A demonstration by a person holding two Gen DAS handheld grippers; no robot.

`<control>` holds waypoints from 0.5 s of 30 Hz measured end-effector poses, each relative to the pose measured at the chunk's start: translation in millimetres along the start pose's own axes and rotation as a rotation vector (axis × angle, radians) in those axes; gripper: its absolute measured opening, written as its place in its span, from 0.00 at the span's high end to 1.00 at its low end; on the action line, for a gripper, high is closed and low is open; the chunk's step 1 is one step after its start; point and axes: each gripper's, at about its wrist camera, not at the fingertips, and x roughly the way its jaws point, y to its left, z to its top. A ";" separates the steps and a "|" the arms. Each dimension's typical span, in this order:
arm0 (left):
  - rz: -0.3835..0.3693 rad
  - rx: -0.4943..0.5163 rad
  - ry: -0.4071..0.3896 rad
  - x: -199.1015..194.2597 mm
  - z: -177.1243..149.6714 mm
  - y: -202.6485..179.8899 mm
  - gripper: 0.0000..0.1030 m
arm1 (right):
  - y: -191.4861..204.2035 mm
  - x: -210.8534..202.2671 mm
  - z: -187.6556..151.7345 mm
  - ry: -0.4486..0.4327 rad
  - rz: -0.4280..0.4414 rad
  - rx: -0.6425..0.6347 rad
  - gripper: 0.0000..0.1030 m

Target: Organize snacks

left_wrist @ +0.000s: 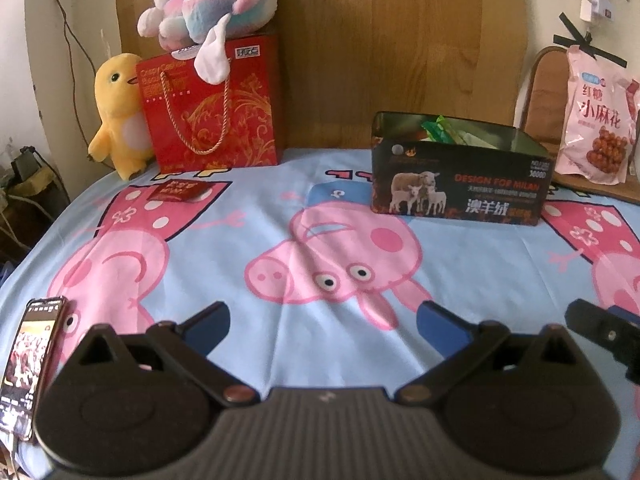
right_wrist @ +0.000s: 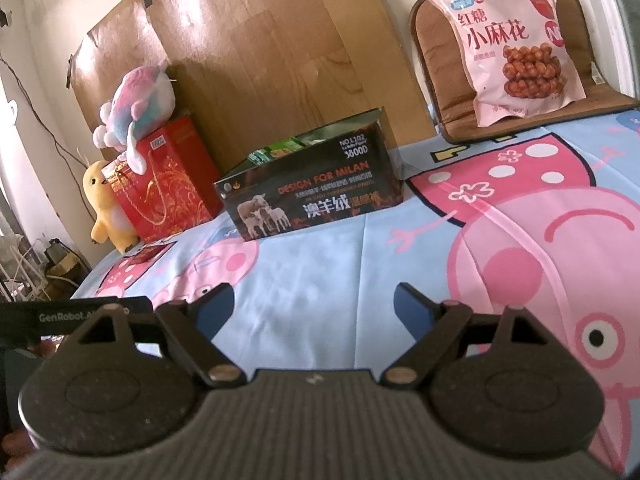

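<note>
A dark open box [left_wrist: 460, 188] printed with sheep stands at the back of the bed, with green snack packets [left_wrist: 440, 126] inside; it also shows in the right wrist view [right_wrist: 312, 196]. A small red snack packet [left_wrist: 180, 192] lies on the sheet at the left, near the red bag; it shows in the right wrist view too [right_wrist: 148, 254]. A large pink snack bag [right_wrist: 516, 40] leans on a brown seat cushion [right_wrist: 440, 60] at the right. My left gripper [left_wrist: 322, 328] is open and empty above the sheet. My right gripper [right_wrist: 314, 308] is open and empty.
A red gift bag [left_wrist: 212, 108] stands at the back left with a pastel plush toy [left_wrist: 212, 4] on it and a yellow plush chick [left_wrist: 120, 116] beside it. A phone [left_wrist: 28, 364] lies at the near left edge. A wooden board [left_wrist: 400, 40] backs the bed.
</note>
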 end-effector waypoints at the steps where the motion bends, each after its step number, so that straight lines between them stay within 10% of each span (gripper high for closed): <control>1: 0.004 0.001 0.001 0.3 -0.1 -0.1 0.00 | 0.0 0.4 0.1 0.001 0.000 -0.001 0.14; 15: 0.028 0.009 0.010 2.1 -1.2 -1.9 0.00 | 0.9 0.7 0.0 0.003 0.000 0.000 0.14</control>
